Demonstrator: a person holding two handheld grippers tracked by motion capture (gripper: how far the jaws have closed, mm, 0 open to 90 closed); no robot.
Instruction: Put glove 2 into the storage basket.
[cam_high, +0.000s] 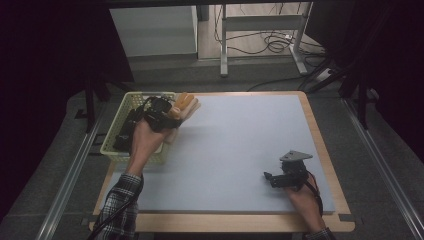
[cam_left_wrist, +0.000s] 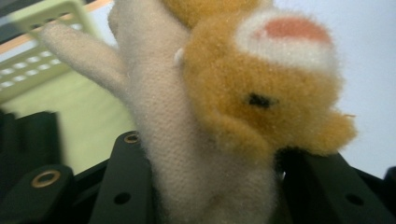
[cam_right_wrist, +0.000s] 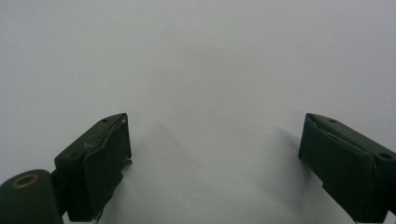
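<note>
One plush toy (cam_left_wrist: 224, 107), orange and cream, sat clamped in the left claw (cam_high: 167, 112), held at the right edge of the pale green basket (cam_high: 120, 150) on the counter's (cam_high: 240, 135) left side. Cream fabric was pinched between both jaws. Right claw (cam_right_wrist: 215, 154) was wide open, holding nothing, low over the bare grey surface near the front right.

Plaid sleeve (cam_high: 120, 200), black hand-held gripper (cam_high: 272, 179) w/ grey triangular plate (cam_high: 295, 156)

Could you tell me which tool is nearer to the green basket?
Left. The left tool holds a plush toy at the green basket; the right tool rests far across the table.
</note>
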